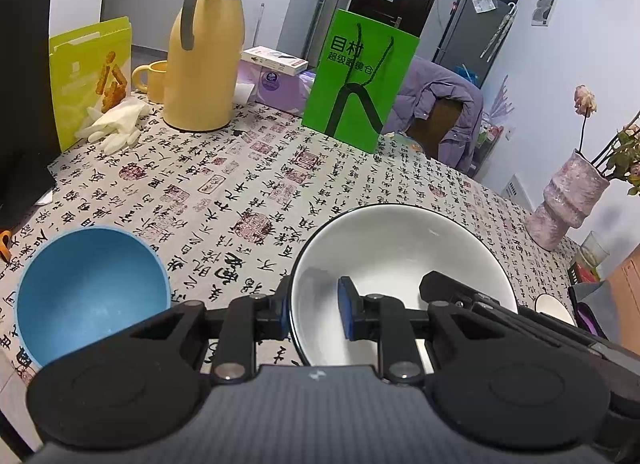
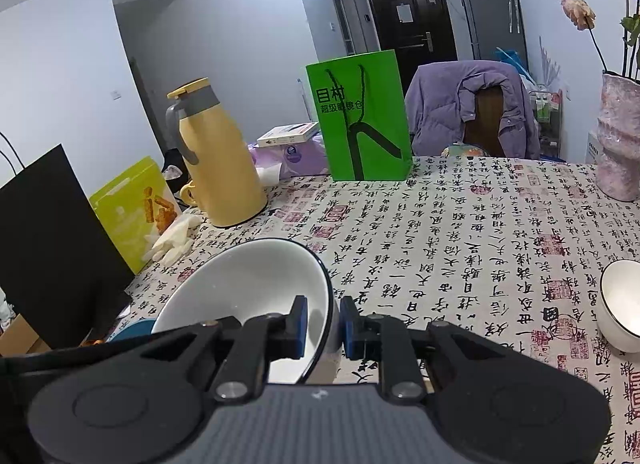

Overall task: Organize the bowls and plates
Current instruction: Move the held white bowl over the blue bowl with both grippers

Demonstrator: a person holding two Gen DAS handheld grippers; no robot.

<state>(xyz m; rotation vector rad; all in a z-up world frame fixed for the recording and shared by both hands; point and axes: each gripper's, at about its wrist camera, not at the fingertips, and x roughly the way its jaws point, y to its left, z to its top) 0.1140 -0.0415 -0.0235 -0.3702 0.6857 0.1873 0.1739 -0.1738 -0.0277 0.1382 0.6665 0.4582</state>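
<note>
While both claws pinch the same white bowl, we read the scene like this:

Left claw (image 1: 314, 312): closed on the white bowl (image 1: 400, 264), one pad outside its left wall and one inside.
Right claw (image 2: 323, 322): closed on that bowl's opposite rim, again one pad in, one out.
Why two grips: we judge the bowl is wide and slick, so a pinch on each side keeps it level and stops it swinging.
Where the bowl is: between the two claws, near the table's front edge; we cannot tell whether it is lifted or resting on the cloth (image 1: 240, 183).
Blue bowl (image 1: 90, 294): upright on the cloth, just left of the white one, apart from it; it looks like the likely stacking partner.
Small bowl (image 2: 622, 304): white, well apart at the right edge of the table.
Bowl count: three, namely one white, one blue, one small.
Plate count: none that we can see.
Clutter: one jug (image 1: 204, 51) and one green bag (image 1: 356, 79) stand at the far side, clear of the work.
</note>
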